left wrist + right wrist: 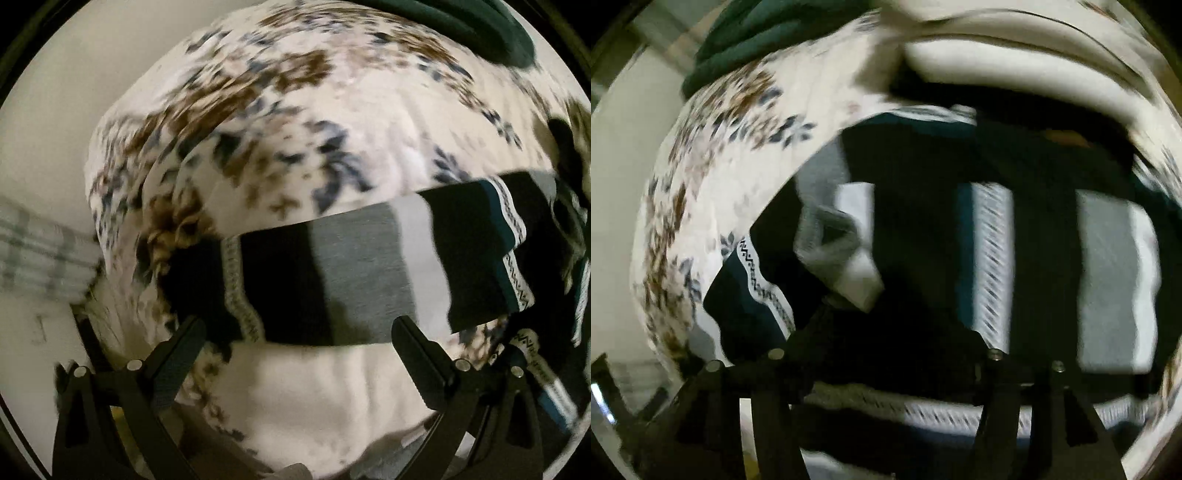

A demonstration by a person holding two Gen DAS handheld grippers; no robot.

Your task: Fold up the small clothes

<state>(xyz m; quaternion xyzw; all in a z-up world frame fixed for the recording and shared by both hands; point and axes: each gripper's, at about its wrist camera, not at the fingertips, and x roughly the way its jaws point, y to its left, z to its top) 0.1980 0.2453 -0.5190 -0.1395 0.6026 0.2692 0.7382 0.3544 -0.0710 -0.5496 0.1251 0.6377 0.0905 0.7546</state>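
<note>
A striped knit garment in black, grey and white bands with patterned white trim lies on the floral bedspread. My left gripper is open, its fingers just short of the garment's near edge, nothing between them. In the right wrist view the same garment fills the middle, with one part folded over at the left. My right gripper is over the dark cloth; its fingers blend into the black fabric and blur hides how they stand.
A dark green folded cloth lies at the far edge of the bed, and it also shows in the right wrist view. A grey plaid cloth hangs at the left. A white pillow or duvet lies beyond the garment.
</note>
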